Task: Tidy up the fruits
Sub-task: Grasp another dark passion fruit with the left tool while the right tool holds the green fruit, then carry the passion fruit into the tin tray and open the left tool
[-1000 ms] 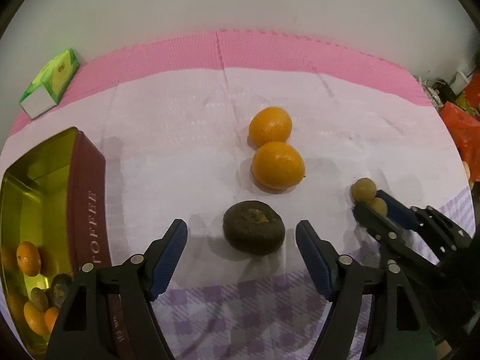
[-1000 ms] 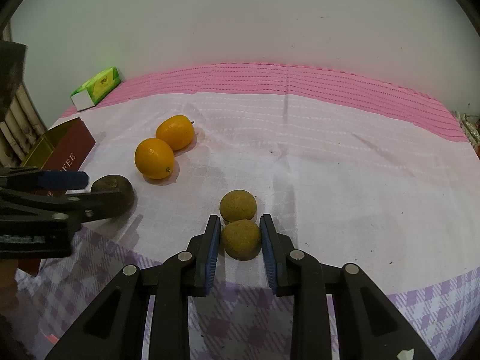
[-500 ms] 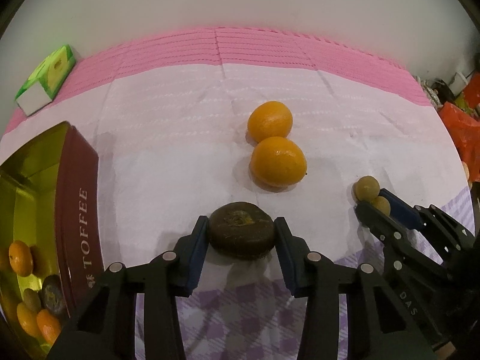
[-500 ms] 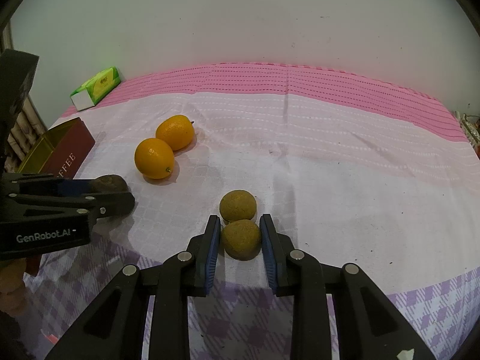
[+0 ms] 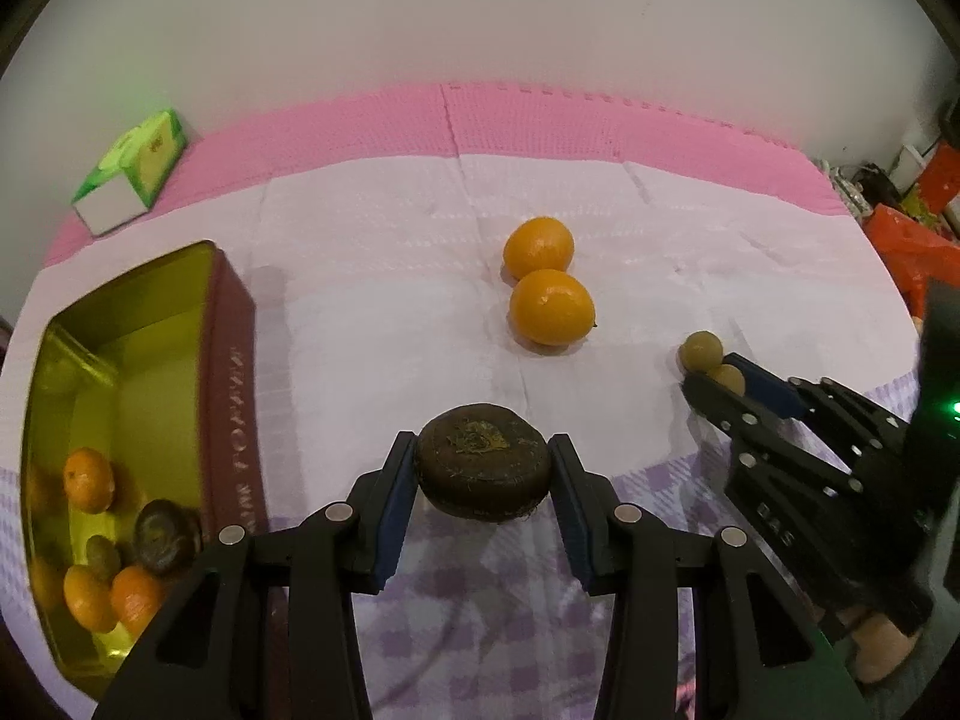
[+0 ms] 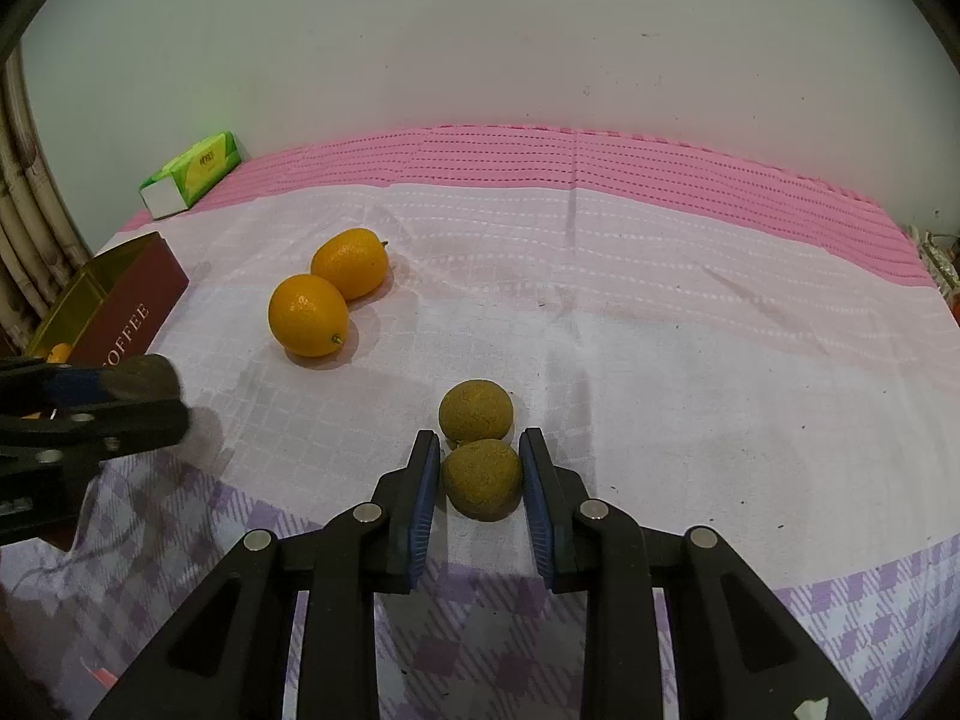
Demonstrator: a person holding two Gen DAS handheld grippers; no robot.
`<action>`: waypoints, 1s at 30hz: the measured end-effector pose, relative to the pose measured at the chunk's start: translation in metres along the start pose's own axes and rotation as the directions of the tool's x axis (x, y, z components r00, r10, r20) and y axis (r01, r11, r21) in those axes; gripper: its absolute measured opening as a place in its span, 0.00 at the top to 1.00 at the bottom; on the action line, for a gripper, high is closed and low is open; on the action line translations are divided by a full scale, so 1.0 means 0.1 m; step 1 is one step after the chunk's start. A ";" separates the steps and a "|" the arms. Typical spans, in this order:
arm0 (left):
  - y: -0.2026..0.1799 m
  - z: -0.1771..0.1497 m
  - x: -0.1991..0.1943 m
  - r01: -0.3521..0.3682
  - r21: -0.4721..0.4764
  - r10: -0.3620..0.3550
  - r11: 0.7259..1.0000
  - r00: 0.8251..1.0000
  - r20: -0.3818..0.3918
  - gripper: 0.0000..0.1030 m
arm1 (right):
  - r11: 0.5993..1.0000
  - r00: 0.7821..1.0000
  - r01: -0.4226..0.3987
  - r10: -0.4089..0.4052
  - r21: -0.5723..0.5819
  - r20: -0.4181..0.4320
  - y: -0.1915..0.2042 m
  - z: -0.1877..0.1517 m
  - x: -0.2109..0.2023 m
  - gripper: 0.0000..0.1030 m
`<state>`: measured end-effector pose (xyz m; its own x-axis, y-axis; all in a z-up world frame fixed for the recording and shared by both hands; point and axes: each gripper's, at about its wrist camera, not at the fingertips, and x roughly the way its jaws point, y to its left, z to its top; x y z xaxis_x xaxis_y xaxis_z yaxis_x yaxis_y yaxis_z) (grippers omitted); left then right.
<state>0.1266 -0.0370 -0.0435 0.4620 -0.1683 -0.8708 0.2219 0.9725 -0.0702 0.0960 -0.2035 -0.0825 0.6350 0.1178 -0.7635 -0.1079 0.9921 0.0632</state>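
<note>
Two grips are on: our left gripper (image 5: 483, 483) pinches a flat dark brown fruit (image 5: 483, 471) between its pads, raised off the cloth, and our right gripper (image 6: 478, 483) is closed on the nearer of two round tan fruits (image 6: 482, 478). We judge the carry comes next, leftward over the gold toffee tin (image 5: 231, 360). Farther back, two oranges (image 5: 551, 306) wait touching.

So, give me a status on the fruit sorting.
Done: several fruits already lie in the tin. In hand: the left gripper grips a dark fruit; the right gripper is shut on a brown fruit. Left: another brown fruit and two oranges.
</note>
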 end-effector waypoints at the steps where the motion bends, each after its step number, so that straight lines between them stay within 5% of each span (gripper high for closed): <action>1: 0.02 -0.01 -0.04 0.002 -0.004 -0.001 1.000 1.000 0.005 0.57 | 1.000 1.000 0.000 0.000 0.000 0.000 0.00 0.00 0.00 0.74; 14: 0.49 -0.11 -0.65 -0.039 -0.083 0.046 0.996 0.995 0.093 0.57 | 1.000 1.000 0.009 -0.009 -0.007 -0.002 0.01 0.00 0.01 0.74; 30: 1.37 -0.44 -0.72 -0.174 -0.199 0.183 0.964 0.983 0.025 0.57 | 1.000 1.000 0.016 -0.016 -0.021 -0.003 0.04 -0.01 0.00 0.72</action>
<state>0.0862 0.1153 -0.0122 0.5160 0.0084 -0.8566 -0.0371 0.9992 -0.0126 0.0953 -0.1998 -0.0830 0.6342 0.1020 -0.7664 -0.1137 0.9928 0.0380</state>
